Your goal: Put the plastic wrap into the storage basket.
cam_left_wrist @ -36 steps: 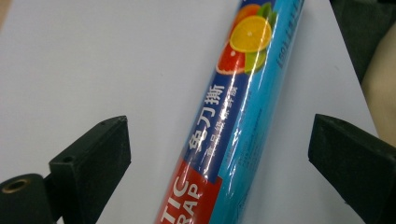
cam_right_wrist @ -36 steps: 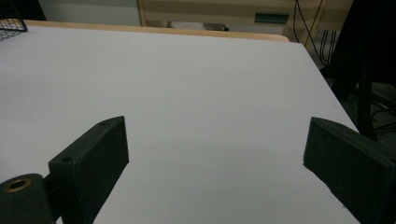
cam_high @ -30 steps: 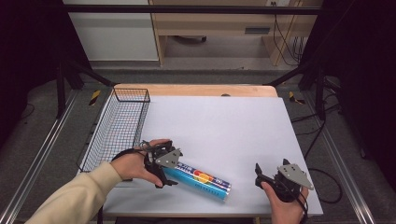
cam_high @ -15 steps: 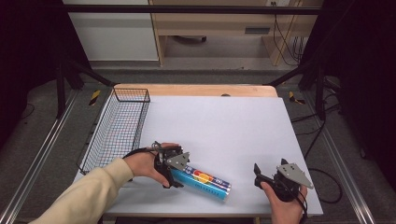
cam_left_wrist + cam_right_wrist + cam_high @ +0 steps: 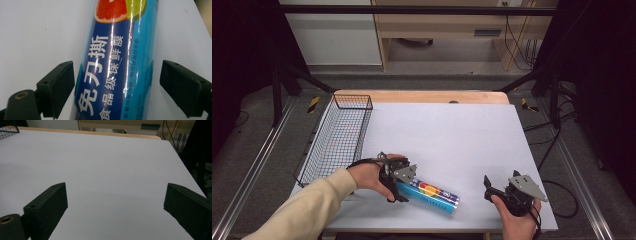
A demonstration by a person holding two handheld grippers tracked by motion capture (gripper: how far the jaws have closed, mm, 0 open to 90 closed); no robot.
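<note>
The blue cling-film roll (image 5: 428, 195) lies flat on the white worktop (image 5: 452, 135), near its front edge and right of the wire basket (image 5: 337, 137). The left claw (image 5: 398, 186) straddles the roll's left end; in the left gripper view its jaws stand apart on either side of the roll (image 5: 117, 65), not clamped on it. The right claw (image 5: 488, 187) rests at the front right corner, jaws spread wide, holding nothing.

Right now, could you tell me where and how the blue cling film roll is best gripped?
Probably across its round body near the left end, from above: the roll lies flat, and the open left gripper already straddles it there.
</note>
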